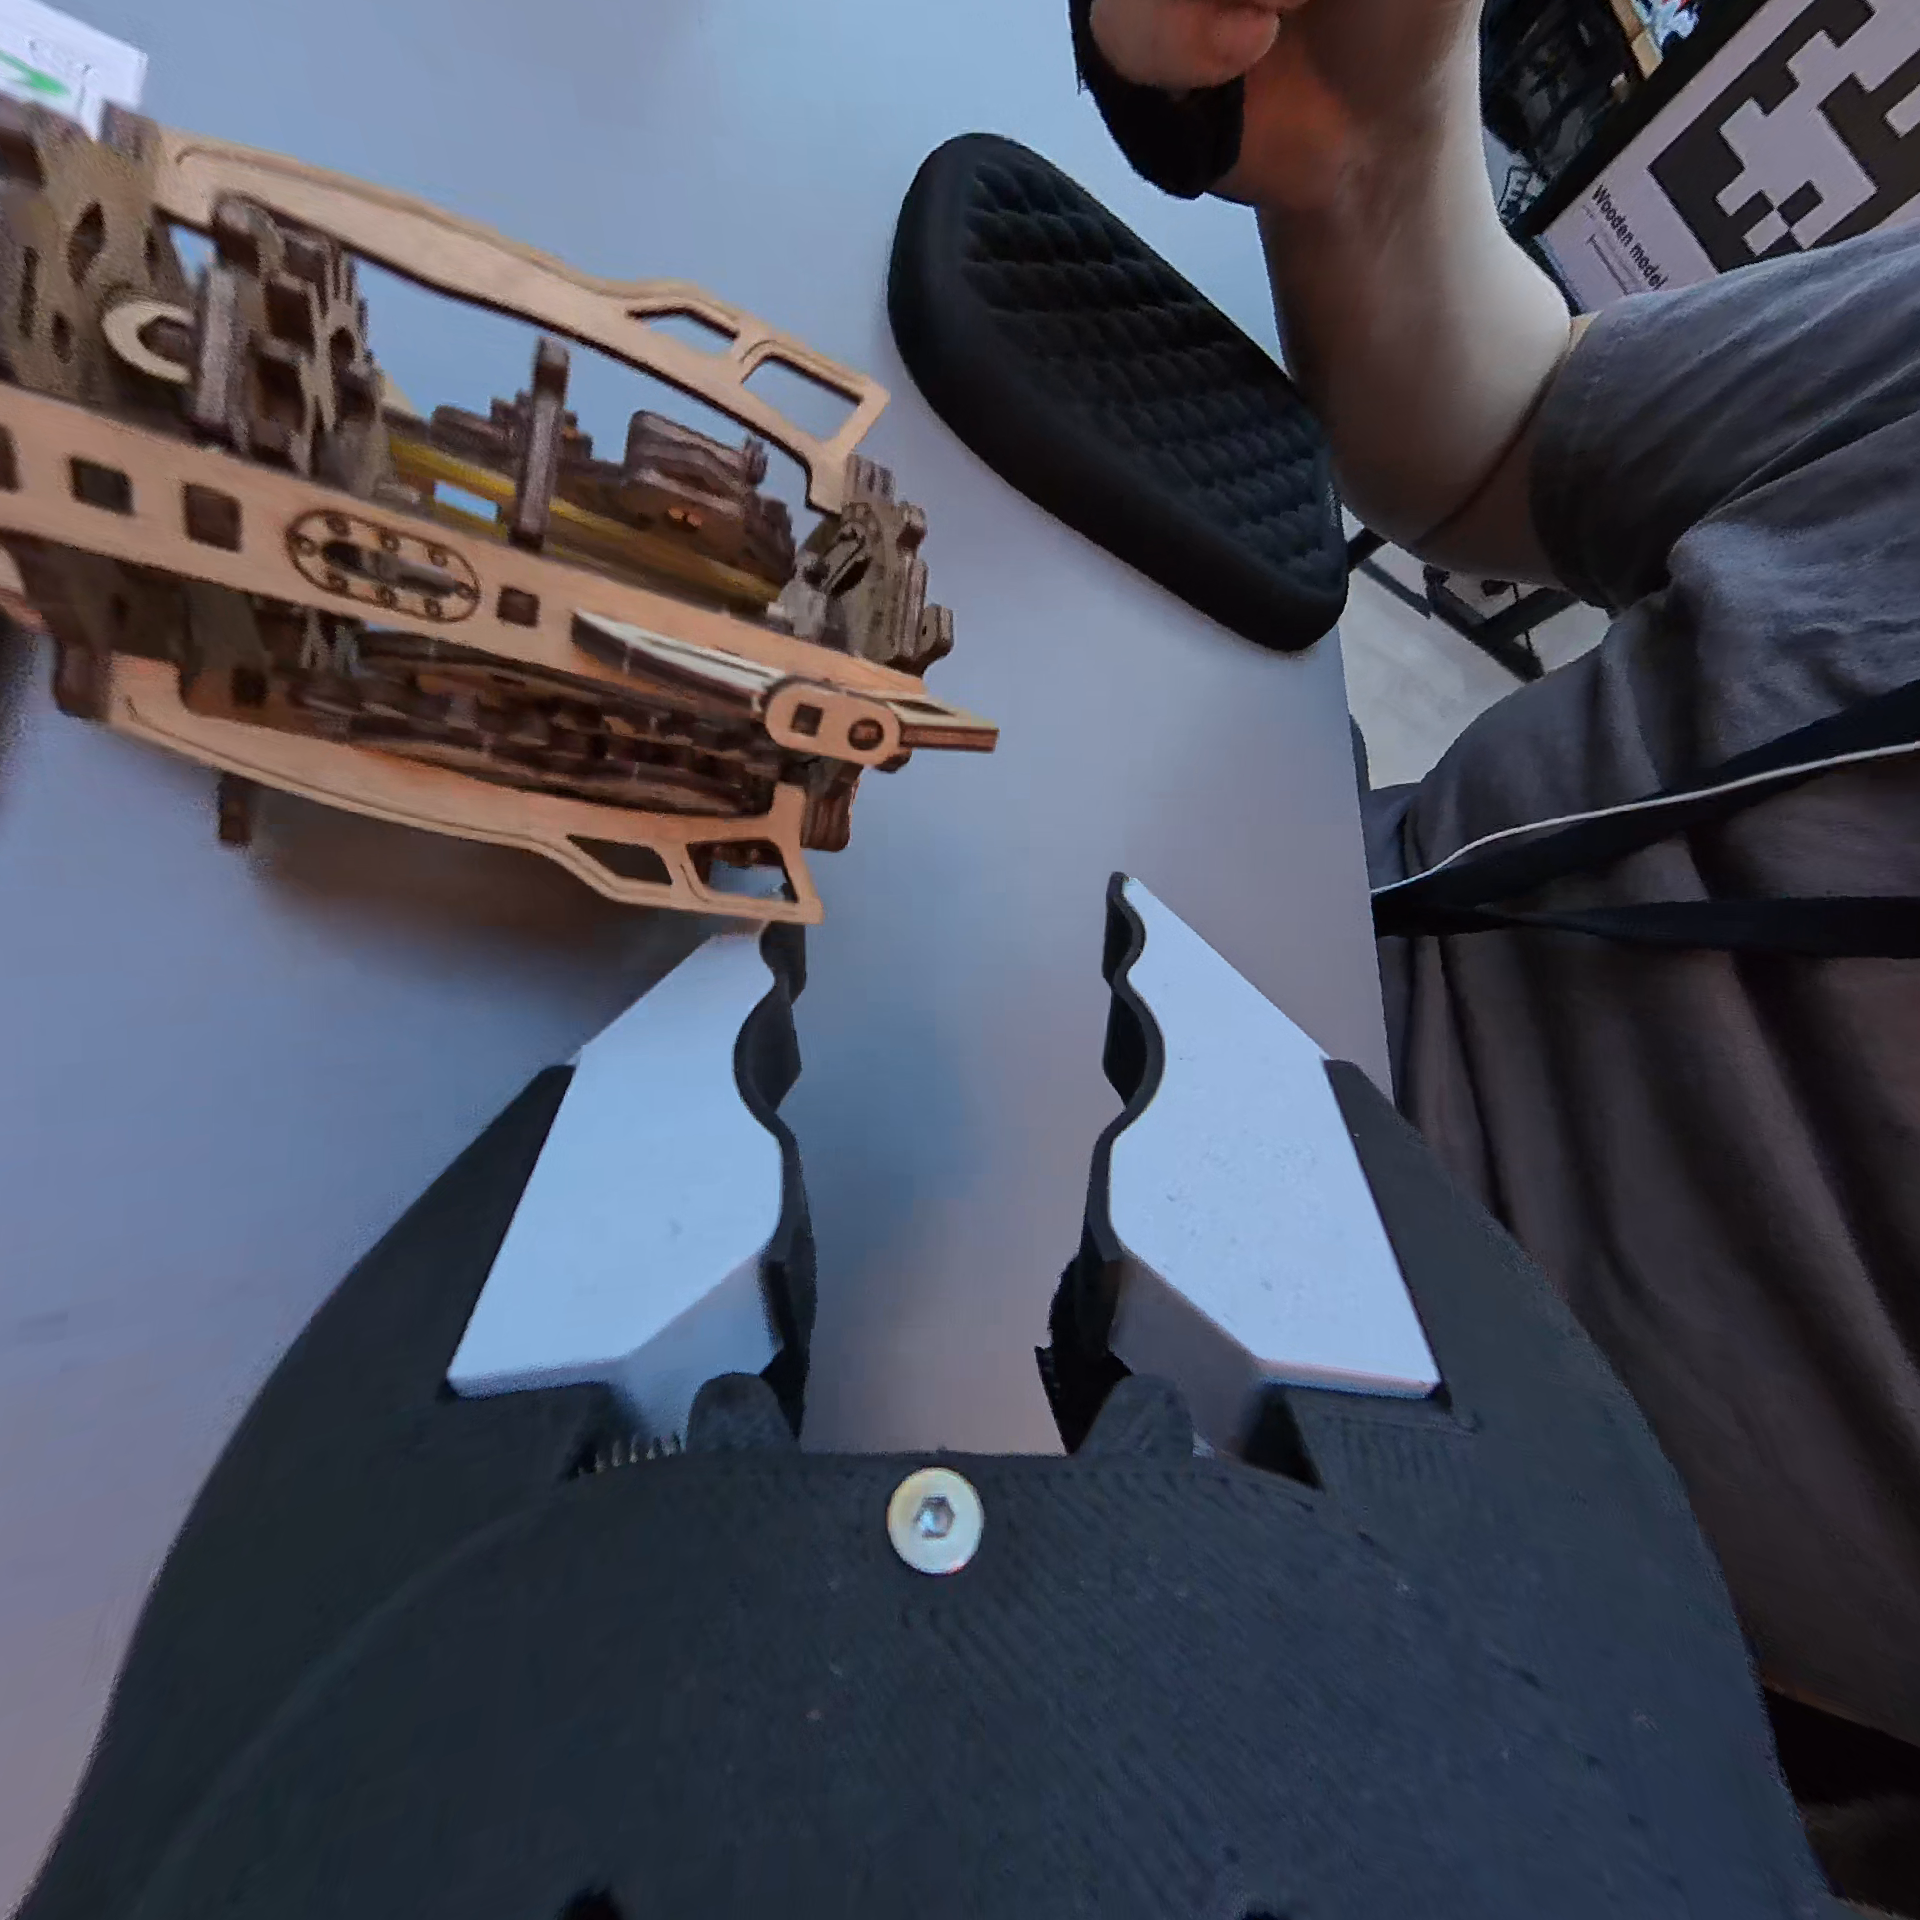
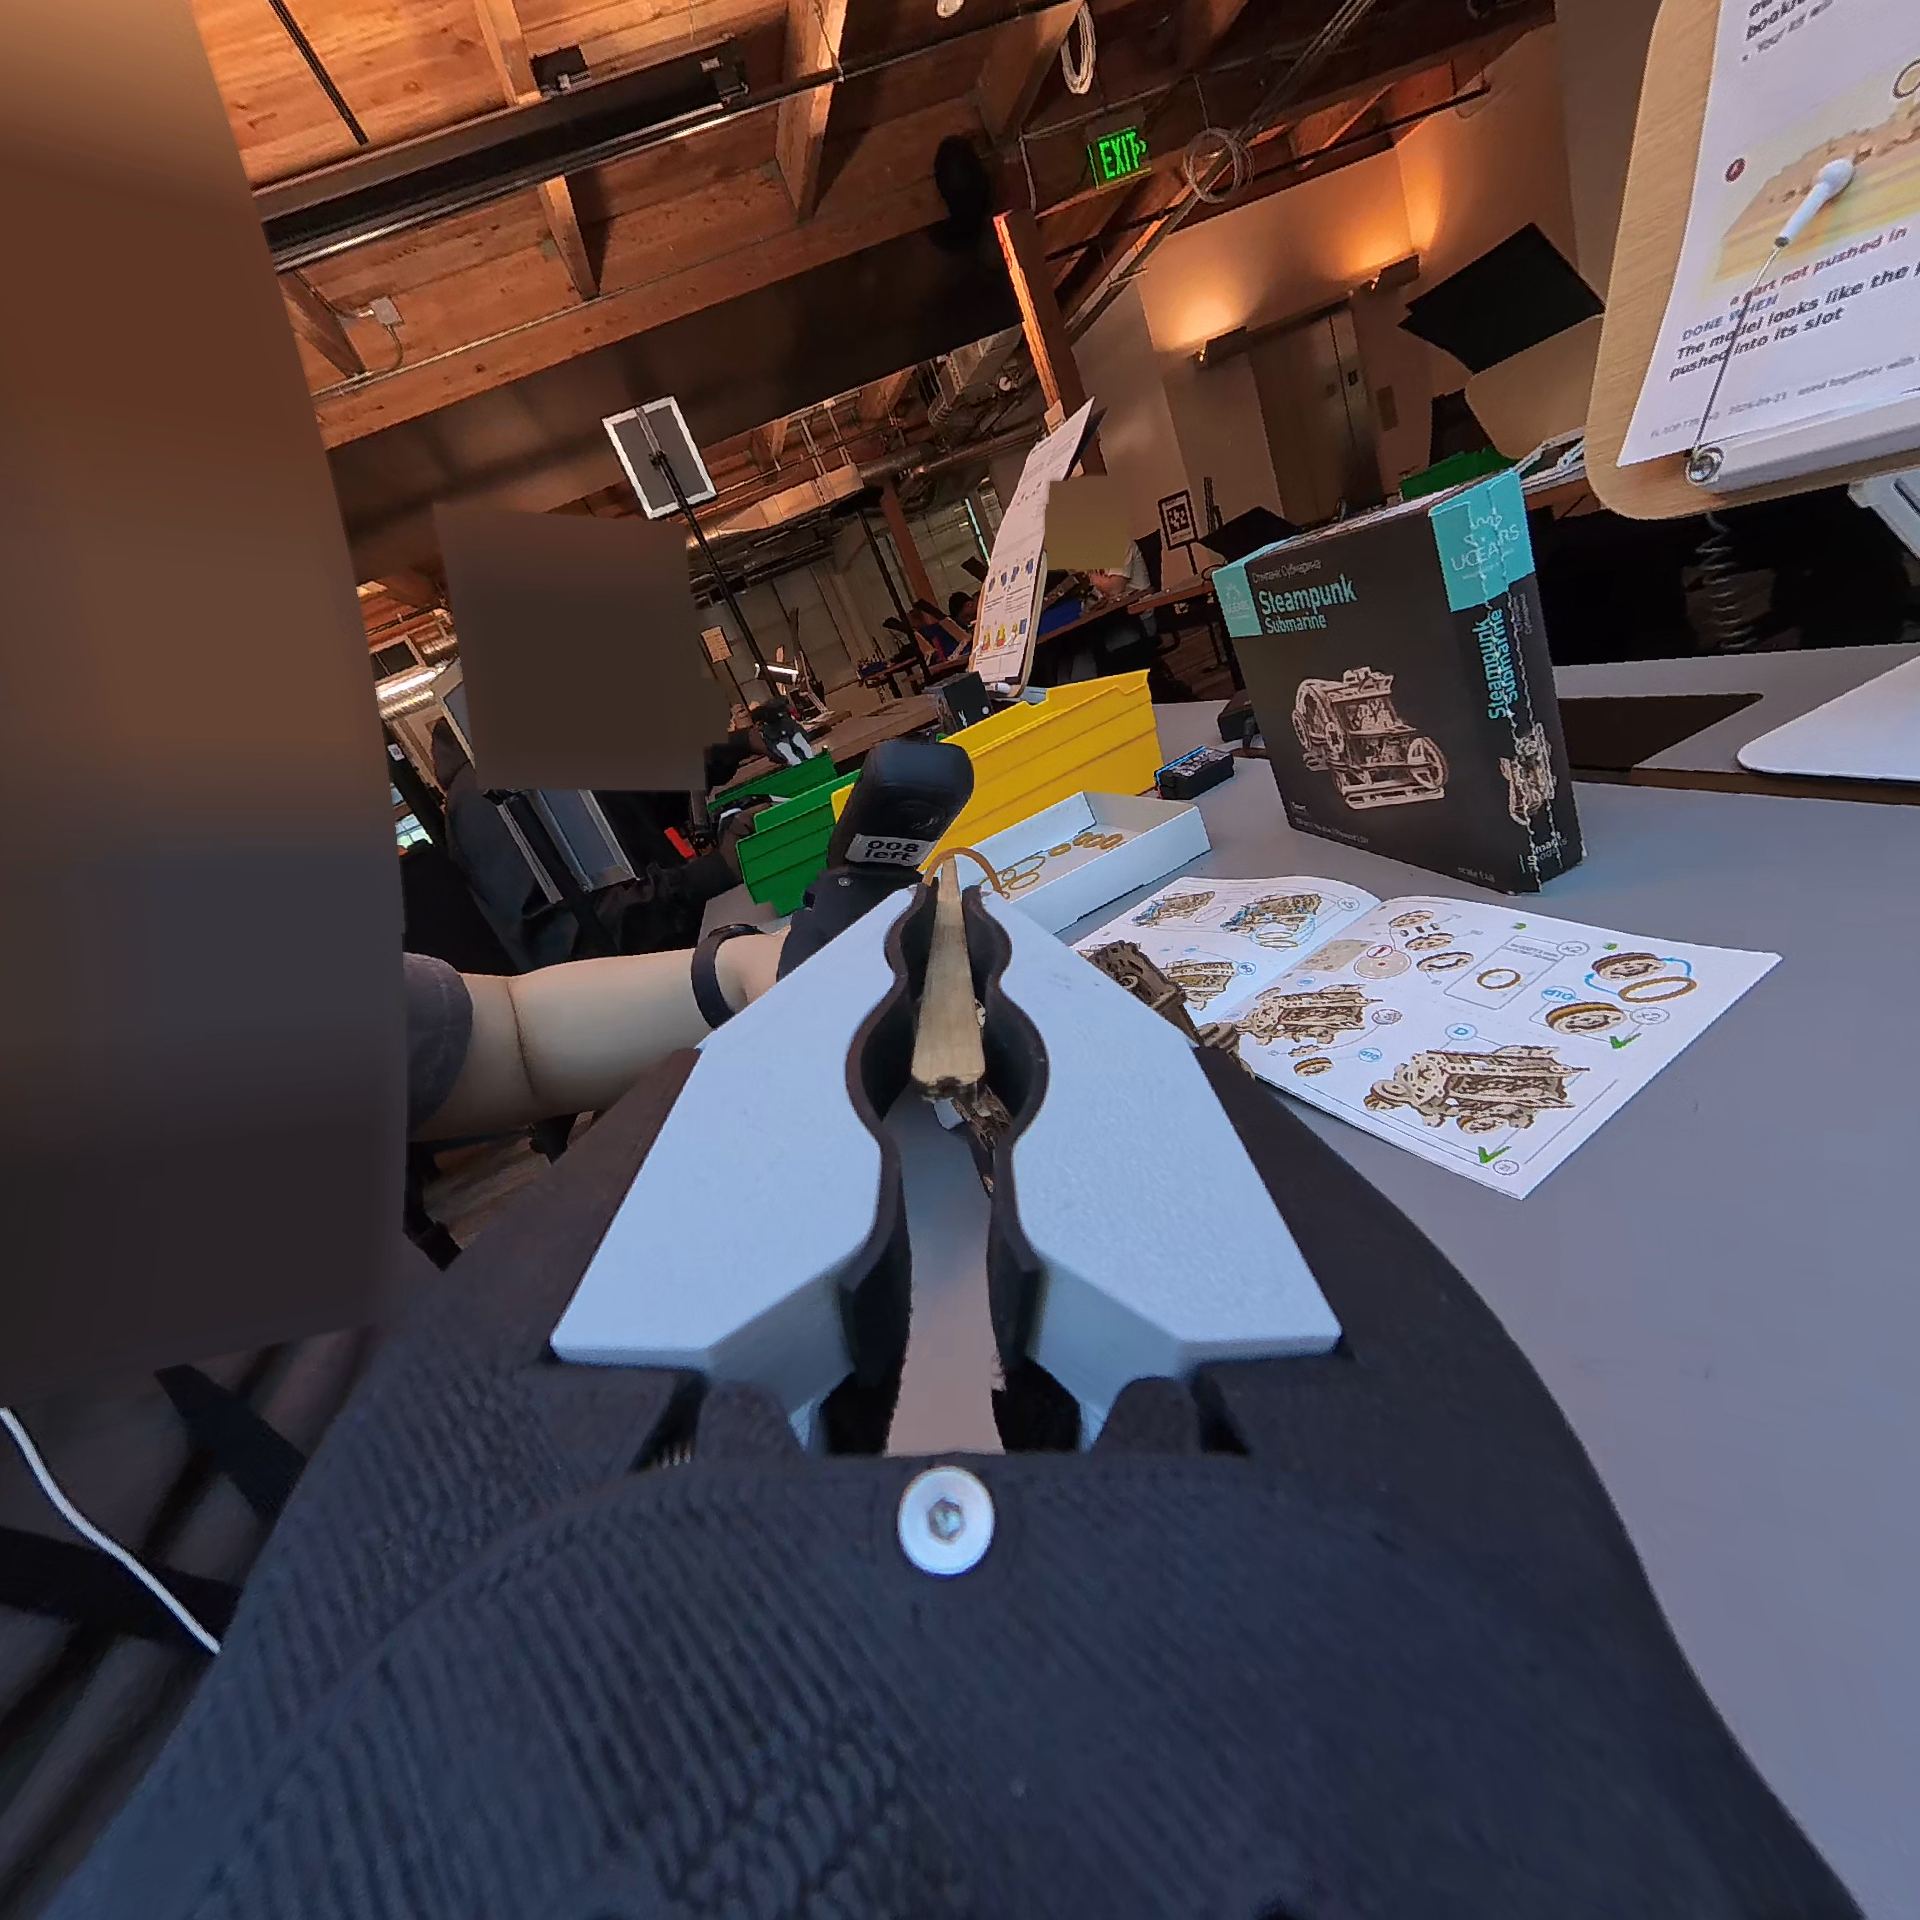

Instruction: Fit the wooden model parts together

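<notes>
Model: wooden model [image 1: 447,582] lies on the grey table [image 1: 1039,810], long axis crosswise to the left gripper's reach.
Bearing: model sits ahead and to the left of the left gripper [image 1: 951,935]; its near corner is just beside the left fingertip.
Left gripper: jaws apart, nothing between them.
Right gripper [image 2: 948,914]: clamped on a thin wooden part [image 2: 948,997], held above the table, farther from the model.
Nearer tool: left, by judgement.

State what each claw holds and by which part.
Left claw: nothing, open beside the wooden model. Right claw: thin flat wooden part, pinched edge-on across its faces.
</notes>
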A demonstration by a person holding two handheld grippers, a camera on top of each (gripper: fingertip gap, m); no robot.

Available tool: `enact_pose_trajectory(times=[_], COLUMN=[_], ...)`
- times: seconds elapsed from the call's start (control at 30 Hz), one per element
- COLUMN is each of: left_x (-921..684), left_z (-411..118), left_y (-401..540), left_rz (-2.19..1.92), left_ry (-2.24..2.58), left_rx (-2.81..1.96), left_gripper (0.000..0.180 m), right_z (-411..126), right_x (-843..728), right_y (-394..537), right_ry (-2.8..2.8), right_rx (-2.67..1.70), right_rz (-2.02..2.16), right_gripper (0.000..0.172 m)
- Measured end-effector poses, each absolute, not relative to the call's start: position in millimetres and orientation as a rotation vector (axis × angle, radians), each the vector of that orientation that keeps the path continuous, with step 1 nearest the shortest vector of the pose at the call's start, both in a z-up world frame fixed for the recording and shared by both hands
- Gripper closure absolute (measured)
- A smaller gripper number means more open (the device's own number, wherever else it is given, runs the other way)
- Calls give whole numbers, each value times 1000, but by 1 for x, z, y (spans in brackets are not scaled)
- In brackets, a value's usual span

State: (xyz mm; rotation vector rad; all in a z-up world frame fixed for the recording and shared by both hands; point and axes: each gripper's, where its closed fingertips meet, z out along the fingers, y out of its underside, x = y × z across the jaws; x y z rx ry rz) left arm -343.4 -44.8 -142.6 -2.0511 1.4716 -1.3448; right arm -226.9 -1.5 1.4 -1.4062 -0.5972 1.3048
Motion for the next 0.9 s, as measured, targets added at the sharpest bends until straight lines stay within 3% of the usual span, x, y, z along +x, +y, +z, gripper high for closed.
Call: enact_pose_trajectory(times=[0.17,0.23,0.3,0.47,0.9], left_x=[-386,-398,-400,-368,-362], left_z=[-125,-112,-100,-105,-118], left_y=[-22,5,30,44,9], left_rz=[-1128,-929,-783,-808,-898], left_ry=[1442,1405,1399,1560,1611], left_rx=[-2042,-1977,-1854,-1727,-1710], left_gripper=[133,116,82,58,79], right_z=[1,0,1,1,-15], right_x=[-226,-226,-225,-224,-251], right_y=[-2,-1,-1,2,8], right_ry=[-598,-594,-588,-581,-689], right_rx=[-1403,-1400,-1393,-1401,-1539], right_rz=[1310,1312,1315,1302,1132], right_gripper=[168,168,169,169,169])
